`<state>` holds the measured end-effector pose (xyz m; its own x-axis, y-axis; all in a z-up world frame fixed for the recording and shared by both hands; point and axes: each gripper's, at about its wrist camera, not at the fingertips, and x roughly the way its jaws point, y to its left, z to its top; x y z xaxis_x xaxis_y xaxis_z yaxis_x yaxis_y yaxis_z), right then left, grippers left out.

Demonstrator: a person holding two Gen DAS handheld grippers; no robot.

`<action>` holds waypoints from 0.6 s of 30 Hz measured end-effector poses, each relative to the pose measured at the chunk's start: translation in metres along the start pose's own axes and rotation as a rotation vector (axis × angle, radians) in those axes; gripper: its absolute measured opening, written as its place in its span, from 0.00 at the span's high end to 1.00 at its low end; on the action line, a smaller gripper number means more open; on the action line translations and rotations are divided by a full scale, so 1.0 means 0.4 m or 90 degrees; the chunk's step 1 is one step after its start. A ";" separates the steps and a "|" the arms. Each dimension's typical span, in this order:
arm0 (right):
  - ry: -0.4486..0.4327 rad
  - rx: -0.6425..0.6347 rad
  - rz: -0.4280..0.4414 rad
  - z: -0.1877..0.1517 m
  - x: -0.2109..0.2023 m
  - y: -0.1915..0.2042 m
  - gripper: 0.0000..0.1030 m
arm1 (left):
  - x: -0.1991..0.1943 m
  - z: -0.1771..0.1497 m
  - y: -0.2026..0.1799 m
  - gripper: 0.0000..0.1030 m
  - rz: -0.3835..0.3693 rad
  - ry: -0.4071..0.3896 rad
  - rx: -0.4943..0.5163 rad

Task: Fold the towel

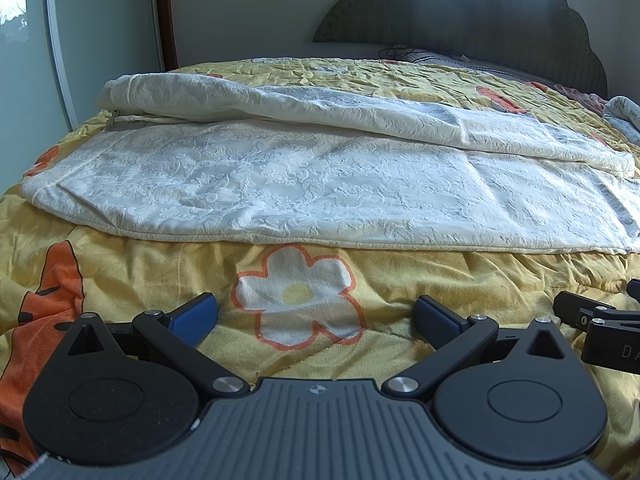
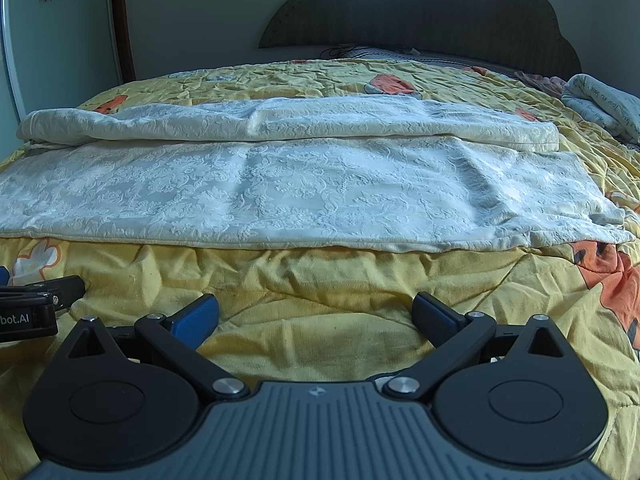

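Note:
A cream-white embossed towel lies spread across the yellow bedspread, its far long side folded over toward me into a thick band. My left gripper rests open just short of the towel's near edge, over a white flower print, nothing between its blue pads. My right gripper stands open too, empty, over bare yellow quilt in front of the towel's near hem. Each gripper's side shows at the edge of the other's view.
The yellow quilt with orange prints covers the whole bed. A dark scalloped headboard stands at the far end, with a pillow and cables below it. A rolled printed cloth lies at the far right. A wall and glass door flank the left.

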<state>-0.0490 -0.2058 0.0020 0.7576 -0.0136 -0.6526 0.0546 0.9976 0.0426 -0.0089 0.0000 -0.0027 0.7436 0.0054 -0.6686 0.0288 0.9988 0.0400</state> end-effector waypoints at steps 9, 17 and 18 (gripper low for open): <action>0.001 0.000 0.000 0.004 0.004 -0.001 0.00 | -0.024 -0.007 0.005 0.00 -0.005 -0.003 0.008; -0.030 0.002 0.068 0.074 -0.048 -0.049 0.00 | -0.145 0.128 0.147 0.00 0.012 -0.143 0.040; -0.093 0.004 0.081 0.105 -0.080 -0.069 0.00 | -0.150 0.173 0.180 0.00 0.031 -0.164 0.043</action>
<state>-0.0473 -0.2356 0.0534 0.8450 0.1025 -0.5248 -0.0436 0.9914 0.1234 -0.0050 0.0684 0.0917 0.8904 0.0322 -0.4540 0.0266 0.9921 0.1224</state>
